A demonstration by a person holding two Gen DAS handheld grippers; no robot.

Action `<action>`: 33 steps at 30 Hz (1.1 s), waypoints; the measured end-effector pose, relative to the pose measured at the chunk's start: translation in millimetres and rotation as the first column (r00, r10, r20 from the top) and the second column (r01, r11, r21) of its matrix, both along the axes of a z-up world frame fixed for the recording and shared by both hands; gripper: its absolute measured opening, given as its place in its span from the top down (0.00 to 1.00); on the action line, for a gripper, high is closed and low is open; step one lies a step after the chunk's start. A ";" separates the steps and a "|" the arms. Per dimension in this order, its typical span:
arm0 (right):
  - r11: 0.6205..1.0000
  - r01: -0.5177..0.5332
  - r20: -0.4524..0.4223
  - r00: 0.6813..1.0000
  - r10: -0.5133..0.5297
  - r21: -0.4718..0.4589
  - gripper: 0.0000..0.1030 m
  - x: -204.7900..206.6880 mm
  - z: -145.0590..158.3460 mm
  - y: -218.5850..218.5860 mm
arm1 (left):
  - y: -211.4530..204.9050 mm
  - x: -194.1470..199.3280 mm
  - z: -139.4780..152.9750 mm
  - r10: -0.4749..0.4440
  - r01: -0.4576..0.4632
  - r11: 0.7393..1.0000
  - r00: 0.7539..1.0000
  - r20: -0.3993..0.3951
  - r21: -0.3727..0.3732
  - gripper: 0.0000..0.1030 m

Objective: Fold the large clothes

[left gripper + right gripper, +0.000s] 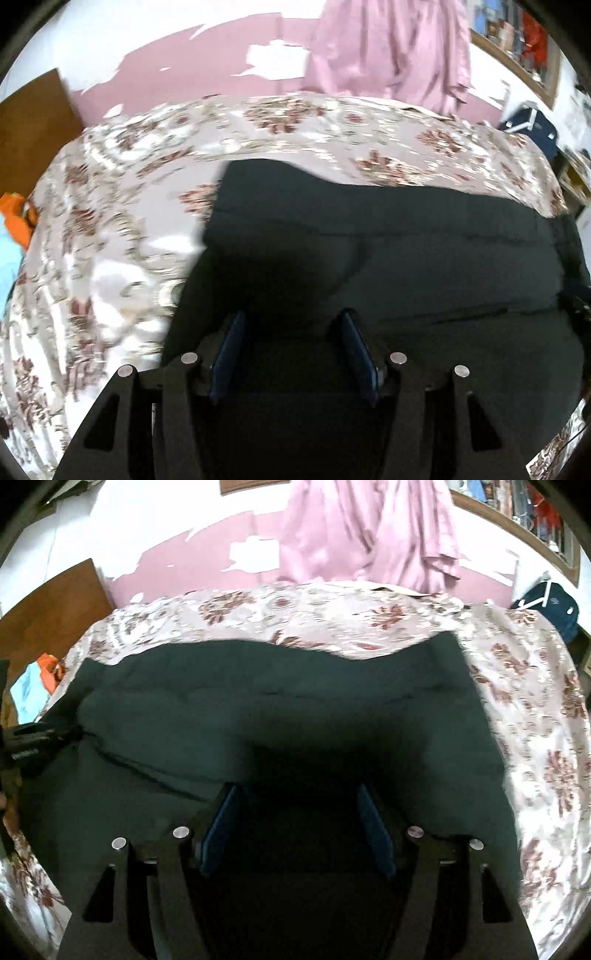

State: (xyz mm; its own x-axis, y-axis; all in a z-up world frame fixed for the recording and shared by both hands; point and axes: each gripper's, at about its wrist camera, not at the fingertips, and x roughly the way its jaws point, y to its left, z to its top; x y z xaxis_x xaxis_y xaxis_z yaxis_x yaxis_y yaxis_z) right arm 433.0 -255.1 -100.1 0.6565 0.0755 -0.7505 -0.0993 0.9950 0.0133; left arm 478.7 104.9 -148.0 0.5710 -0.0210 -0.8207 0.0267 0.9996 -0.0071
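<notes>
Left tongs (291, 325): we see the blue pads (231, 350) standing apart over the dark cloth (369, 251), nothing clamped between them. Right tongs (299, 797): pads likewise apart above the same cloth (277, 709), gripping nothing. We find the cloth spread flat on the bed, over a floral sheet (110, 221) that shows on its far and outer sides. Beyond the bed we note a pink wall (177, 572), a pink curtain (388, 48) and a brown door (33, 122). At the left edge of the right view, the other device (33, 746) appears.
</notes>
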 end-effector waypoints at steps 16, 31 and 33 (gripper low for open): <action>0.952 -0.050 -0.147 0.984 0.099 0.303 0.12 -19.9 -5.9 -130.4 | 70.0 -6.9 -14.6 -0.034 0.013 0.982 0.993 -0.111 -0.187 0.31; 0.861 -0.021 -0.254 0.952 0.172 0.507 0.06 17.5 -70.1 -121.3 | 87.3 21.5 -66.1 -0.112 0.002 0.890 0.970 -0.215 -0.456 0.25; 0.868 -0.040 -0.245 0.952 0.184 0.495 0.37 18.3 -69.0 -115.4 | 82.8 22.5 -65.4 -0.136 0.023 0.878 0.970 -0.202 -0.478 0.54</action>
